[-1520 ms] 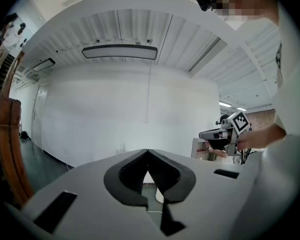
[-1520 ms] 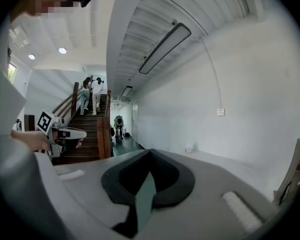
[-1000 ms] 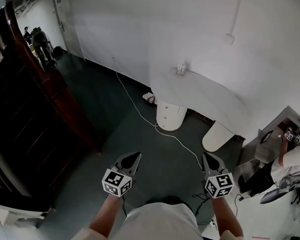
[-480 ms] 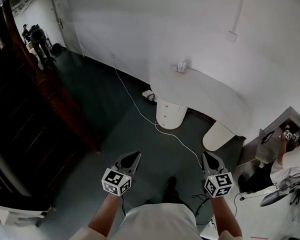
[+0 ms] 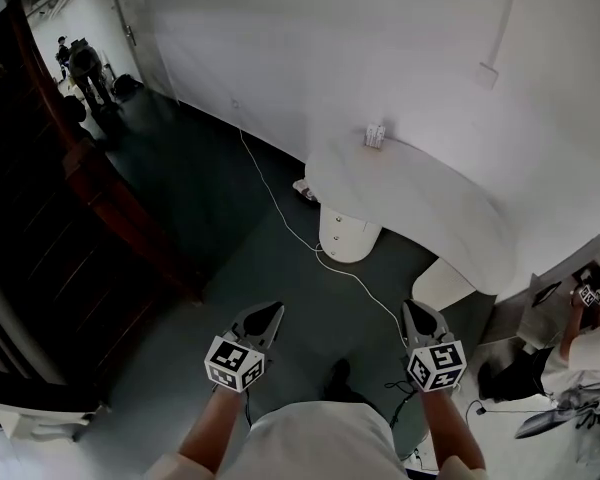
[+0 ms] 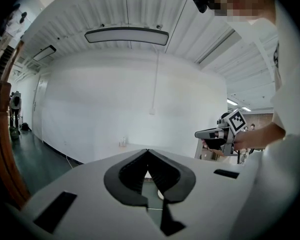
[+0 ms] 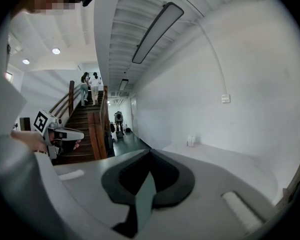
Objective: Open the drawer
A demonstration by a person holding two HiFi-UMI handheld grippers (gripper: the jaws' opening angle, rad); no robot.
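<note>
Head view: our left gripper and right gripper have fingers pressed together, empty; white table far ahead, cable crossing floor between.

The floor looked smooth, dark green and faintly glossy; the wall was matt white paint. The table had a smooth, matt white top. The banister was dark polished wood. The left gripper and right gripper showed matt grey plastic shells with black pads. The ceiling was ribbed white panelling.
</note>
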